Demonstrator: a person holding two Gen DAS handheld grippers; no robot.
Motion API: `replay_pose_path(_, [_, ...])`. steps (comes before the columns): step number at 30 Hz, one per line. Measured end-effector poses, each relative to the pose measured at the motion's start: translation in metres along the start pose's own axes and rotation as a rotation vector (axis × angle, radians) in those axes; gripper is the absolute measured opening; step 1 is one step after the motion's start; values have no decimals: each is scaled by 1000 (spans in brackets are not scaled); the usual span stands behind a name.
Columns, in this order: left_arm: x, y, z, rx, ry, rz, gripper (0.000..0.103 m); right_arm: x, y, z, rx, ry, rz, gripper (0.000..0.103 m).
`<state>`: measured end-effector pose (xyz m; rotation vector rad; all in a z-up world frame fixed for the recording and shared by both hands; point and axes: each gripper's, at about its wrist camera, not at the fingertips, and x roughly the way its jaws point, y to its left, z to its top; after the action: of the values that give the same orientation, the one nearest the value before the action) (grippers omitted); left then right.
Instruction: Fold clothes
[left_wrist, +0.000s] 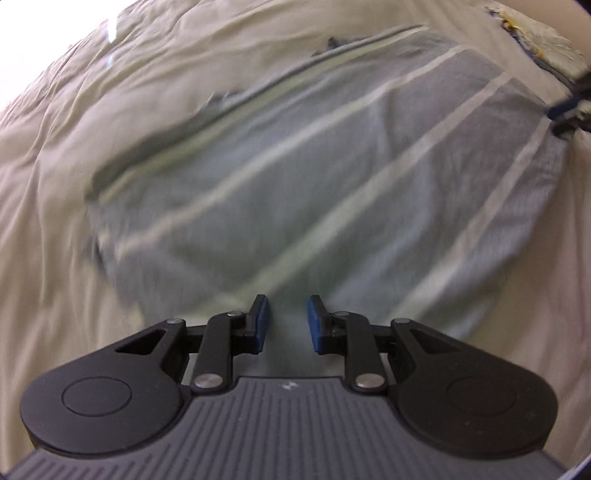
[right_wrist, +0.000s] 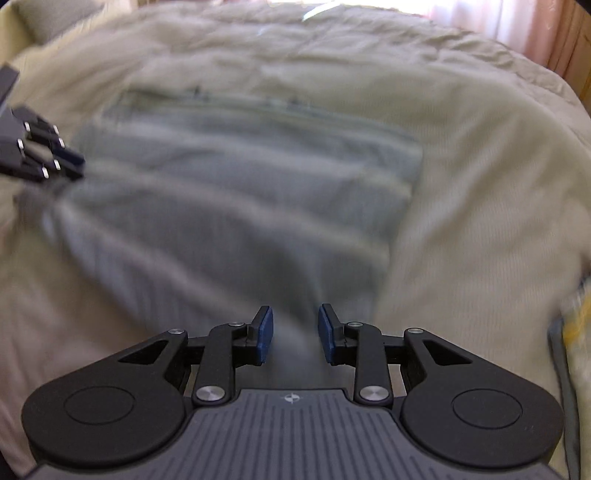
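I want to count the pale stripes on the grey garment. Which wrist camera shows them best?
The left wrist view: the grey striped garment fills the frame and its pale stripes stand out despite some blur. The right wrist view shows the same garment heavily smeared, its stripes barely separable.

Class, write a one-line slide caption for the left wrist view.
Open left gripper poised over a grey striped garment spread on a cream bedcover; image motion-blurred.
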<state>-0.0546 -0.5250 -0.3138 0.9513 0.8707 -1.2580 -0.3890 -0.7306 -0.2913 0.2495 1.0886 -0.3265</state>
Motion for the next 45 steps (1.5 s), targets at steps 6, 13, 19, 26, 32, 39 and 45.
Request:
replay_pose_path(6, [-18, 5, -23, -12, 31, 54, 20, -17, -14, -35, 29, 46, -54, 30])
replay_pose_path(13, [-44, 21, -43, -4, 27, 101, 21, -40, 12, -27, 26, -29, -43, 31])
replay_pose_path(19, [-58, 50, -56, 148, -47, 106, 24, -34, 86, 6, -9, -92, 38, 31])
replay_pose_path(26, [-65, 83, -72, 374, -142, 119, 31, -22, 211, 53, -16, -143, 27, 37])
replay_pose_path(32, [-29, 102, -81, 805, -270, 170, 58, 2, 307, 82, 60, -98, -51, 42])
replay_pose_path(39, [12, 125, -92, 1308, -418, 227, 59, 22, 374, 108, 99, -91, -59, 46])
replay_pose_path(45, [47, 133, -89, 1539, -545, 278, 61, 30, 392, 111, 120, -82, -104, 51])
